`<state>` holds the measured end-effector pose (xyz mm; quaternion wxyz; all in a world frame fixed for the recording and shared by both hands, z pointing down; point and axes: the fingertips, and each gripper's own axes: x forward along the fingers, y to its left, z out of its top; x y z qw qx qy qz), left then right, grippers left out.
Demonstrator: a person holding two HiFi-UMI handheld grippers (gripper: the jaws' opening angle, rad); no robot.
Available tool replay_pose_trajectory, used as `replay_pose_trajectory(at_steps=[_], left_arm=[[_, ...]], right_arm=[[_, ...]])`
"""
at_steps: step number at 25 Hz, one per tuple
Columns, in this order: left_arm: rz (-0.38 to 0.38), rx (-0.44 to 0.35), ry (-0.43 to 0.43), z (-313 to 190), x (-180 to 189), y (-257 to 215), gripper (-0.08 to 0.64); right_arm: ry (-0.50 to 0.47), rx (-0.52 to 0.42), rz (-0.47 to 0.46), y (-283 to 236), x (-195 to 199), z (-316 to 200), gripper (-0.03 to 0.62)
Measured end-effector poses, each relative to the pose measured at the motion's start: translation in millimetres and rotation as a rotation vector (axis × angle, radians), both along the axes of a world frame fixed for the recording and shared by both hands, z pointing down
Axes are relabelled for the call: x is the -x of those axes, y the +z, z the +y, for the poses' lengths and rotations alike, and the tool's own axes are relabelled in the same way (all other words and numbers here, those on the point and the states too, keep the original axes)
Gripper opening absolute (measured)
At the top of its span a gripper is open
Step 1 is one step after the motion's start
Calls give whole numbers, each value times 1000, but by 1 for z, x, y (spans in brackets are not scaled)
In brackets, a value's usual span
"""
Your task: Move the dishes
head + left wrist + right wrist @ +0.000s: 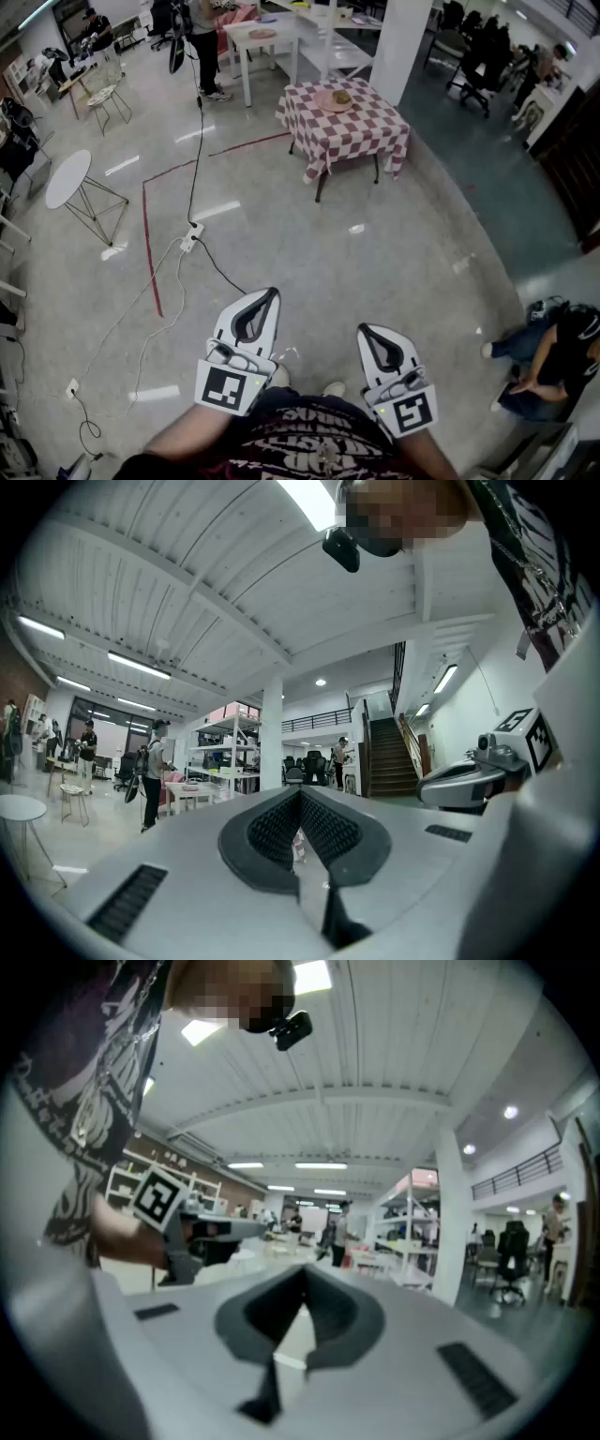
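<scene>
Both grippers empty, jaws closed: left gripper (pixel 265 298), right gripper (pixel 373 336). Checkered table (pixel 361 133) with pink plate (pixel 332 100) well ahead.

round white side table (pixel 67 178) far left | probable power strip (pixel 190 237) (mid-floor) | seated person (pixel 548 361) lower right

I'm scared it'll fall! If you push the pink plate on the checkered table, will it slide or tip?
The pink plate looks flat and low, so it probably won't tip. It rests on a checkered cloth, which may bunch rather than let it slide. The brown thing on it could shift if lifted unevenly.
</scene>
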<state>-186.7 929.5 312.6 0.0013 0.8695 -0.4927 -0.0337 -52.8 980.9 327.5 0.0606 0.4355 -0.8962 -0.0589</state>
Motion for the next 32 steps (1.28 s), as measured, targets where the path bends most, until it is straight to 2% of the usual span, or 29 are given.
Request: replay_pose_trajectory(at_steps=[7, 14, 18, 26, 32], left_arm=[[45, -2, 1, -20, 49, 2, 31], [84, 3, -9, -24, 69, 8, 31], [84, 29, -19, -22, 75, 16, 31], [55, 99, -27, -40, 66, 38, 31], [19, 134, 1, -77, 38, 48, 31]], right_arm=[[37, 24, -48, -3, 47, -9, 34], [88, 30, -54, -9, 49, -22, 35], [71, 57, -51, 0, 57, -24, 35], [48, 155, -79, 33, 47, -45, 35], [90, 167, -108, 44, 19, -89, 35]])
